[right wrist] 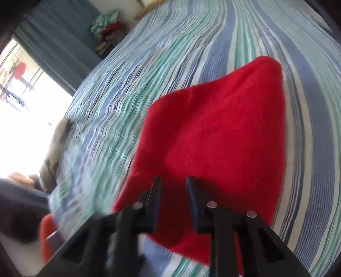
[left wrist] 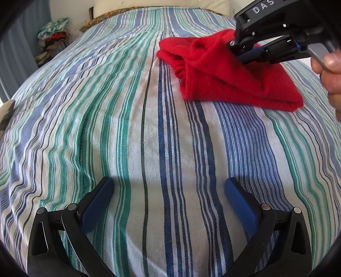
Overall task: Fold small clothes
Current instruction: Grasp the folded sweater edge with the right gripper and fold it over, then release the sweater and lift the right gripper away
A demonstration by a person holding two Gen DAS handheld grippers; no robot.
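A red garment [left wrist: 232,78], soft and fleecy, lies folded into a rough wedge on a bed. It sits on the right side of the bedspread as the left gripper's camera sees it, with a gathered, elastic-looking edge showing at the near left of the fold.

The right gripper [right wrist: 173,181] points down at the garment from above. Its two blue-padded fingers stand a narrow gap apart, with nothing caught between them; the red cloth shows behind the gap. In the left camera's view the tips [left wrist: 240,58] sit against the upper layer of the garment, but whether they press into it I cannot tell. A person's hand [left wrist: 329,72] holds the black handle at the far right edge.

The left gripper [left wrist: 169,185] hangs well apart from the garment, over bare bedspread, its jaws spread wide and holding nothing.

The bedspread [left wrist: 127,127] is white with blue, green and dark stripes running away from the camera. A cream headboard [left wrist: 162,5] stands at the far end. A heap of mixed clothes [left wrist: 54,36] sits beside the bed at the far left, near a blue curtain [right wrist: 64,36] and a bright window [right wrist: 25,110].
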